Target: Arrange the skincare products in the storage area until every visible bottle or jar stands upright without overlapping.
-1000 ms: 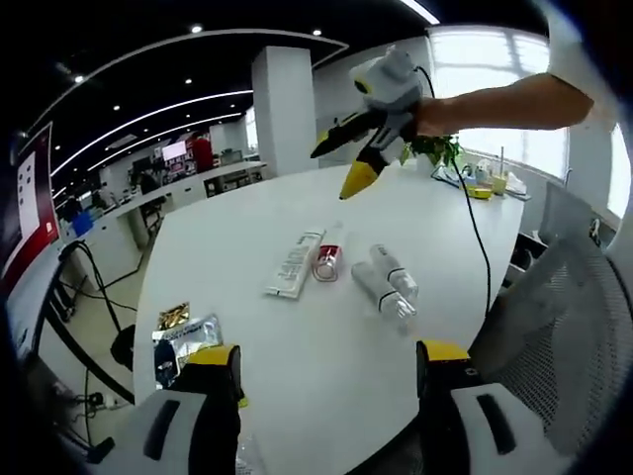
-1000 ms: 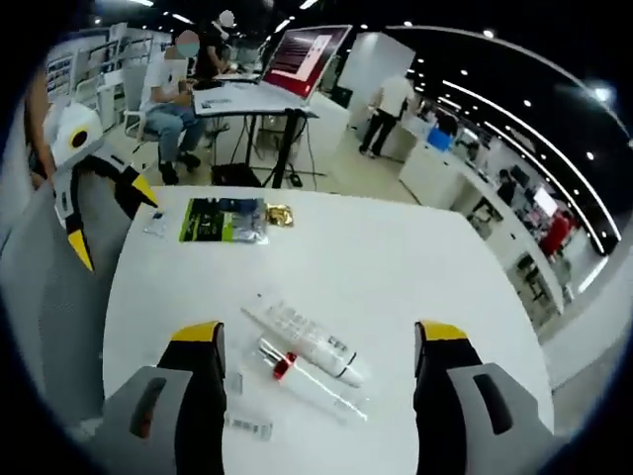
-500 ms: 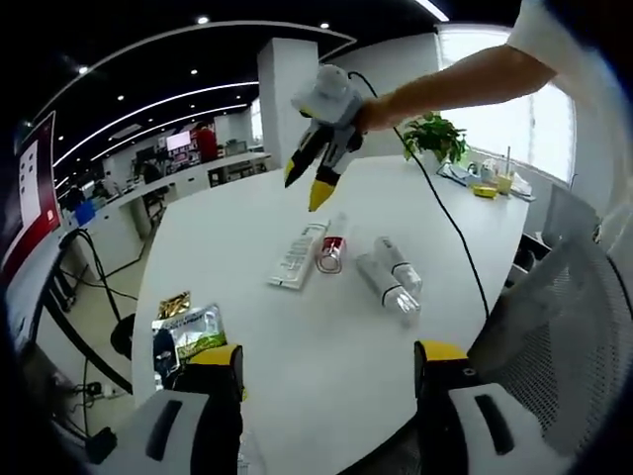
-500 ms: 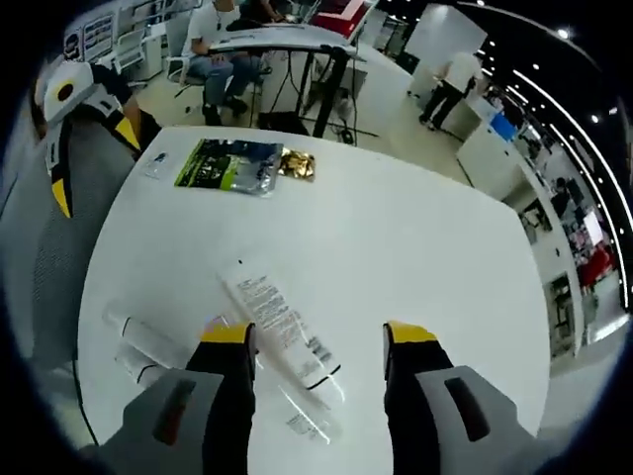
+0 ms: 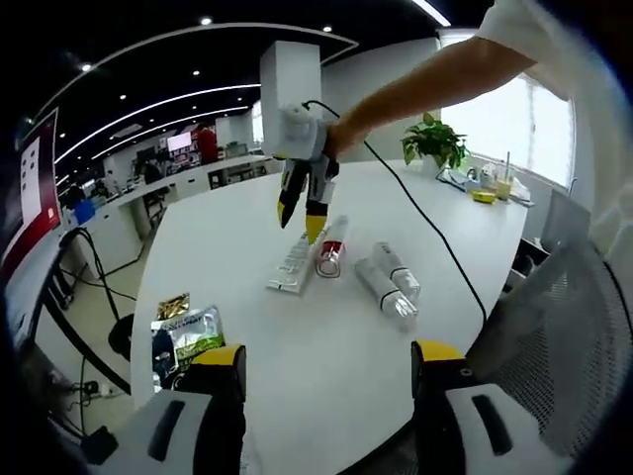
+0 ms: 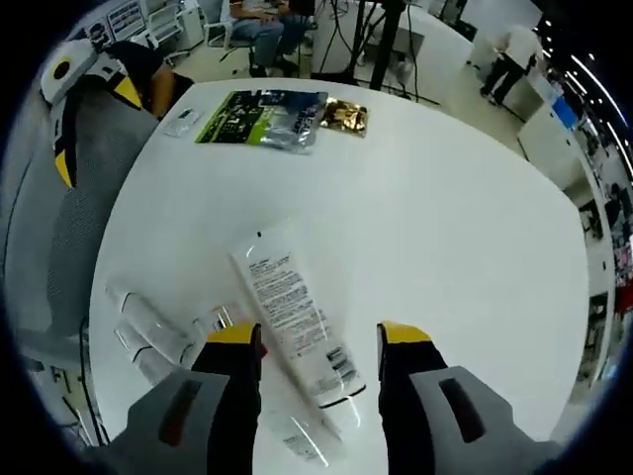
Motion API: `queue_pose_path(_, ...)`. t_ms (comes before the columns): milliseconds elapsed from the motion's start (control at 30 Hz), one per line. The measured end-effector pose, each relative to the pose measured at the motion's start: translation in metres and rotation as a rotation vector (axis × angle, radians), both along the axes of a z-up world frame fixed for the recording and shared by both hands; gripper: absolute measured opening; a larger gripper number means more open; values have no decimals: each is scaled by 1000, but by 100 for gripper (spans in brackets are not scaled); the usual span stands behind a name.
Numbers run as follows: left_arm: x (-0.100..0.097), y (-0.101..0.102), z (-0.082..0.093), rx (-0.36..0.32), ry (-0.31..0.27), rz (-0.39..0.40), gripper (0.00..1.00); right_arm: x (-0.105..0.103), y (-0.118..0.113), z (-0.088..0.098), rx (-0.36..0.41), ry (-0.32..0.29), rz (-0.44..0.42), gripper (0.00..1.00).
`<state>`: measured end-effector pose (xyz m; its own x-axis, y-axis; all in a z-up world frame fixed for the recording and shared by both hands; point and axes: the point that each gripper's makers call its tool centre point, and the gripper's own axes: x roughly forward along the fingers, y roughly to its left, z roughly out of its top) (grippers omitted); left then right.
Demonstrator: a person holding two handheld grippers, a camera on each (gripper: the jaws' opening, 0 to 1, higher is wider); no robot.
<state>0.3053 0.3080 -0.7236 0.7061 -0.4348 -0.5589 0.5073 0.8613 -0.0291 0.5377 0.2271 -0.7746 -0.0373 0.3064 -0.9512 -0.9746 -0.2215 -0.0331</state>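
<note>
Right gripper view: right hand-held gripper (image 6: 318, 341) spread open over white tube (image 6: 294, 320) lying flat mid-surface (image 6: 465, 228); best lowered squarely, clamped across tube's width, then tipped upright clear of neighbouring bottles (image 5: 388, 280); left hand-held gripper (image 5: 326, 358) likewise open, idle near surface edge.

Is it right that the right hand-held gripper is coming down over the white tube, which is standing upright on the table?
Not quite: the white tube is lying flat on the table, not upright, as the right gripper view shows. The right hand-held gripper is indeed over it, jaws open.
</note>
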Motion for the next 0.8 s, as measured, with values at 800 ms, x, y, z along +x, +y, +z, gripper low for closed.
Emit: queue_pose_path(800,-2,5,-3,3,22,13,64,-9,1,-39,-146,-17,173,31)
